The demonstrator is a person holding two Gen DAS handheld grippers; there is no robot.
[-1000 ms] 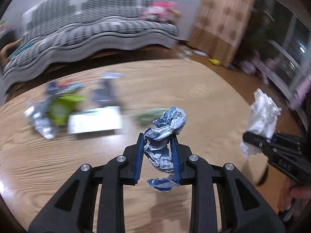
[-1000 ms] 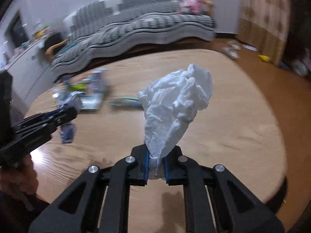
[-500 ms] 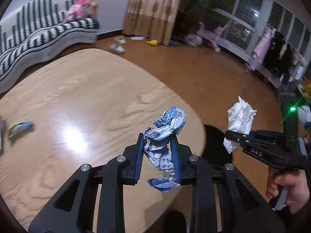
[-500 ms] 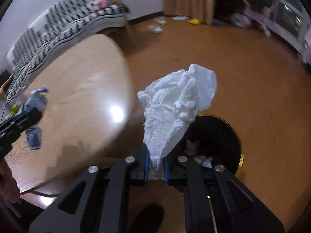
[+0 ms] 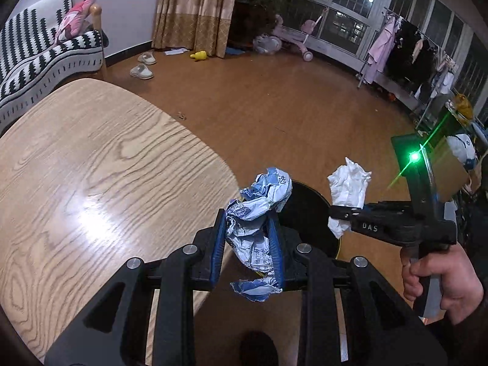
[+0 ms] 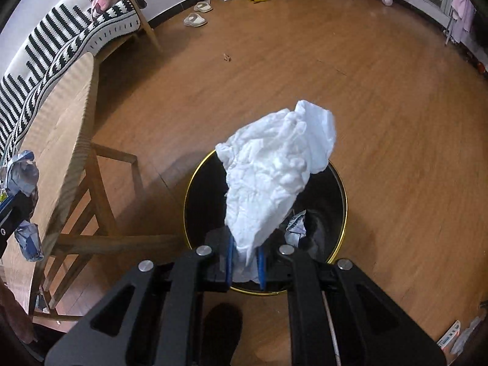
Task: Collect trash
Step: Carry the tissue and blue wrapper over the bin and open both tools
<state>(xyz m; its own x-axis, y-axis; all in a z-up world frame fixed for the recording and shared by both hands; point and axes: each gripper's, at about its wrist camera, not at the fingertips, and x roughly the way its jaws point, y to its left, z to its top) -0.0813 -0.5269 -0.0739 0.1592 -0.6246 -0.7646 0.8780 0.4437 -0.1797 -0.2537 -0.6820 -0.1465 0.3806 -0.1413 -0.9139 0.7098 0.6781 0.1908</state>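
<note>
**Both pieces of trash held at the bin, not yet dropped**

White tissue wad [image 6: 274, 177]: soft, very light, crushes freely. It is pinched at its narrow lower tail; the bulk flares up and away from the right gripper [image 6: 246, 262]. Long axis runs roughly along the fingers, tip leaning slightly right. It hangs directly over the open mouth of the black bin [image 6: 343, 183].

Blue-and-white wrapper [image 5: 257, 225]: crumpled film, light, springy, probably slick, so a mid-body pinch suits it. The left gripper [image 5: 247, 253] is clenched across its middle; long axis follows the fingers, one end poking above them, the other drooping below. It sits over the desk [image 5: 91, 183] edge, just beside the bin.

Judgement: both should fall slowly and may drift or cling to the pads. Some trash already lies in the bin.
</note>
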